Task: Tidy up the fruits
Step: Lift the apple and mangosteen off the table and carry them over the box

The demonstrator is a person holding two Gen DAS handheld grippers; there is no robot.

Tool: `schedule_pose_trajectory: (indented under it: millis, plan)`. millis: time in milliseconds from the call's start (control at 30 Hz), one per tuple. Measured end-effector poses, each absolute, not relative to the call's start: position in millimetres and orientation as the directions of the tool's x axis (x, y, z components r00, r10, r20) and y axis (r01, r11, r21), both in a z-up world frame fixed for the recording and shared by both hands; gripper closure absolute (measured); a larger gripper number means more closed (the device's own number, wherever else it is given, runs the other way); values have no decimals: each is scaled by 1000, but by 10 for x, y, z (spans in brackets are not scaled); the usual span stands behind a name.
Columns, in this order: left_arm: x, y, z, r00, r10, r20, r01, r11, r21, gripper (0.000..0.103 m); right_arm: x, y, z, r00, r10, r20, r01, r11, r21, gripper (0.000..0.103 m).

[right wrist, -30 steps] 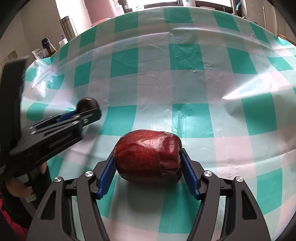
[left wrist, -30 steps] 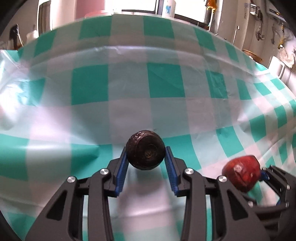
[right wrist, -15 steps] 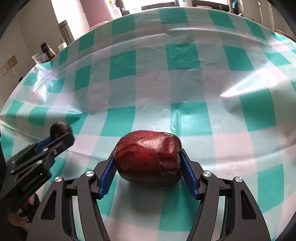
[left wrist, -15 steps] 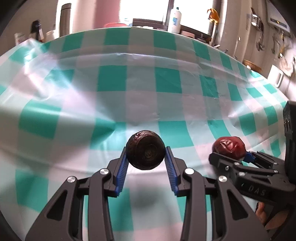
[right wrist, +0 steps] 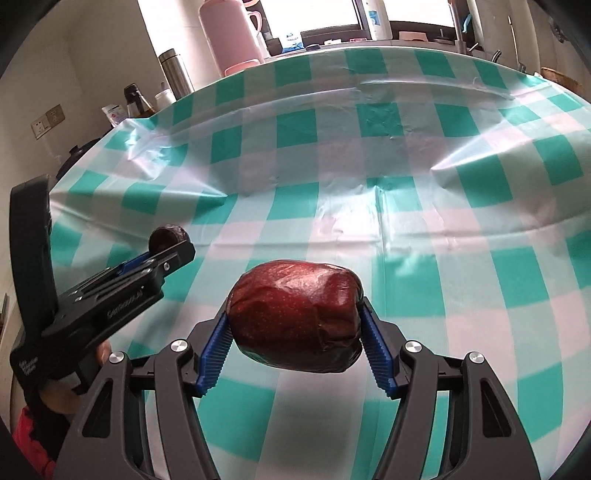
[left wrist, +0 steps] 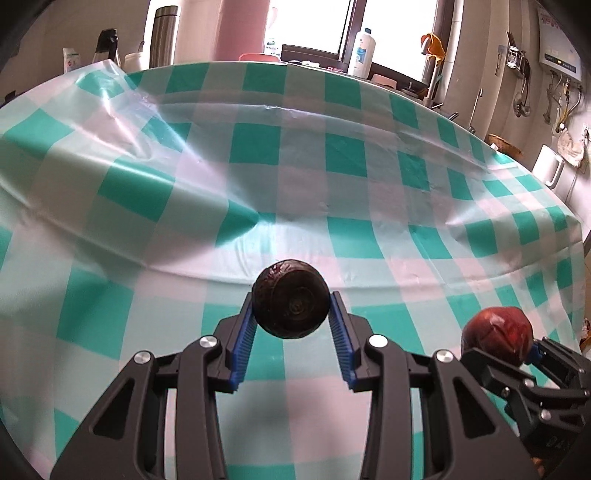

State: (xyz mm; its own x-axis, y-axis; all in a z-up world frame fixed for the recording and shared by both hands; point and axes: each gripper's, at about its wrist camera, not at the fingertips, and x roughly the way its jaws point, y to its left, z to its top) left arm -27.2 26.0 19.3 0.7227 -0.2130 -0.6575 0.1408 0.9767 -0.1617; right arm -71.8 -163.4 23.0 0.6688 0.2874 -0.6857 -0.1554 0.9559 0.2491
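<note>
A small dark brown round fruit (left wrist: pixel 291 299) sits between the blue pads of my left gripper (left wrist: pixel 291 306), which is shut on it above the table. My right gripper (right wrist: pixel 295 321) is shut on a large red apple (right wrist: pixel 295 314) wrapped in clear film, also held off the cloth. In the left wrist view the apple (left wrist: pixel 496 334) and the right gripper (left wrist: pixel 517 354) show at the lower right. From the right wrist camera, the left gripper (right wrist: pixel 168 247) with the dark fruit (right wrist: pixel 168 236) is at the left, a hand (right wrist: pixel 103 350) behind it.
A table (left wrist: pixel 258 147) under a green and white checked plastic cloth fills both views, with creases across it. Behind its far edge stand a pink jug (right wrist: pixel 231 33), a steel flask (right wrist: pixel 177 72), bottles (left wrist: pixel 362 53) and a window sill. A wall socket (right wrist: pixel 48 120) is at the left.
Both grippers have risen and drawn back from the cloth with their fruit still held, so more of the table's far edge and the kitchen behind it shows.
</note>
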Motion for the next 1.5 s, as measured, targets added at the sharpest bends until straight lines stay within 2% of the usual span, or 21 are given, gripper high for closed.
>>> schedule_pose_trajectory:
  millis: [333, 700, 1133, 1367, 1500]
  plan:
    - [-674, 301, 315, 742, -213, -636, 147, 977, -156, 64, -1278, -1670, 375, 694, 303, -653, -203, 953, 227, 39]
    - [-1278, -194, 383, 726, -281, -627, 286, 953, -96, 64, -2011, -2109, 389, 729, 290, -620, -187, 956, 227, 39]
    - [-2002, -1305, 403, 625, -432, -651, 564, 826, -7, 64, -2880, -2999, 220, 776, 186, -602, -43, 969, 245, 39]
    - [-2404, -1904, 370, 544, -496, -677, 700, 713, 40, 64, -3447, -3541, -1, 781, 98, -617, 88, 961, 263, 39]
    - [-2624, -2246, 302, 493, -517, -700, 767, 638, 69, 64, -3714, -3852, -199, 752, 36, -658, 181, 949, 259, 39]
